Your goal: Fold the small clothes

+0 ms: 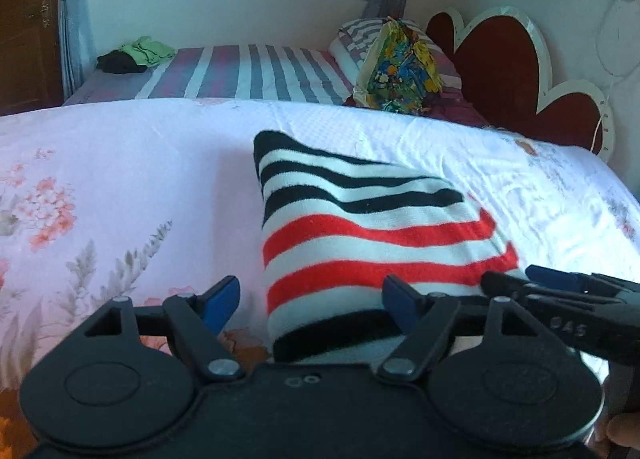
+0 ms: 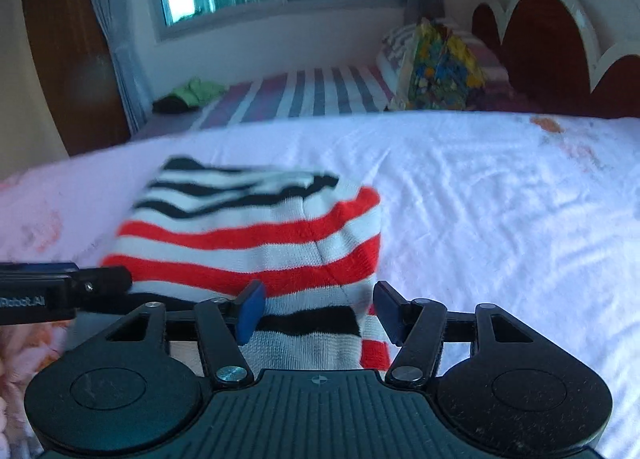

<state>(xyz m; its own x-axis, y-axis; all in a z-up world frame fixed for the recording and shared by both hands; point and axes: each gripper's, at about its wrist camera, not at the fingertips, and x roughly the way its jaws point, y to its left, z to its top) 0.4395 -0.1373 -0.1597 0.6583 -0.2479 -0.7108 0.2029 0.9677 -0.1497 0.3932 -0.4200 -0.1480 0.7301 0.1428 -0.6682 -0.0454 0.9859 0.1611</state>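
A small knitted garment with black, white and red stripes [image 1: 360, 227] lies folded on the floral bedsheet [image 1: 120, 179]. My left gripper [image 1: 310, 303] is open, its blue-padded fingers astride the garment's near left edge. My right gripper [image 2: 318, 313] is open over the garment's [image 2: 248, 235] near right corner. The right gripper's fingers also show at the right of the left wrist view [image 1: 560, 291]. The left gripper's fingers show at the left of the right wrist view [image 2: 60, 287].
A second bed with a striped sheet [image 1: 248, 75] stands behind, with a green and dark clothes pile [image 1: 136, 55] and a colourful bag [image 1: 400, 71] on it. A red headboard [image 1: 504, 67] is at the right. White sheet [image 2: 500, 219] stretches right of the garment.
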